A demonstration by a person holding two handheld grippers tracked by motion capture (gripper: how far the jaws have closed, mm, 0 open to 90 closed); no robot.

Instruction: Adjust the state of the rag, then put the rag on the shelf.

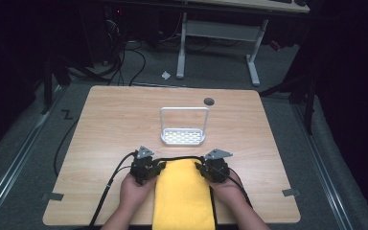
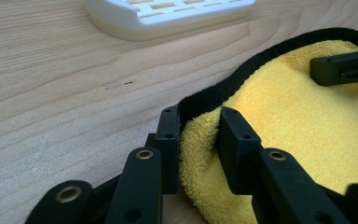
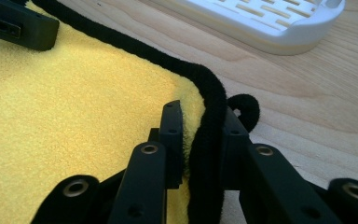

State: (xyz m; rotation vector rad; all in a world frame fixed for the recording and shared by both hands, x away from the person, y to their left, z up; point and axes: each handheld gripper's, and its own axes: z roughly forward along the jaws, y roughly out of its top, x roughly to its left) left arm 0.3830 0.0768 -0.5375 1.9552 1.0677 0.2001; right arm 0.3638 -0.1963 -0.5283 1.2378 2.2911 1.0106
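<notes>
**Yellow cloth pinched at both far corners**

The yellow cloth (image 1: 183, 194), edged in black trim (image 2: 261, 59), lies flat on the near middle of the wooden table (image 1: 110, 120), its near end hanging over the table's front edge. The left gripper (image 1: 146, 167) has its jaws closed on the cloth's far left corner; in the left gripper view the yellow pile bunches up between the two black jaws. The right gripper (image 1: 215, 167) has its jaws closed on the far right corner, where the right gripper view shows the black trim and a fold of yellow squeezed between them, and a small black loop (image 3: 244, 109) sticking out just beyond. A hand (image 1: 134, 191) holds each gripper from the near side, and black cables trail back off the table.

Just beyond the cloth stands a white rack (image 1: 183, 136): a shallow slotted tray with a tall wire hoop rising from it. Nothing lies in the tray. It is near the cloth's far edge but not touching it.

The tabletop is light wood grain with a dark round grommet (image 1: 209, 101) near its far edge. Pieces of grey tape (image 1: 52, 196) mark its near corners. The room around is dim, with grey carpet, loose cables on the floor and the white legs of a desk (image 1: 254, 62) behind.
</notes>
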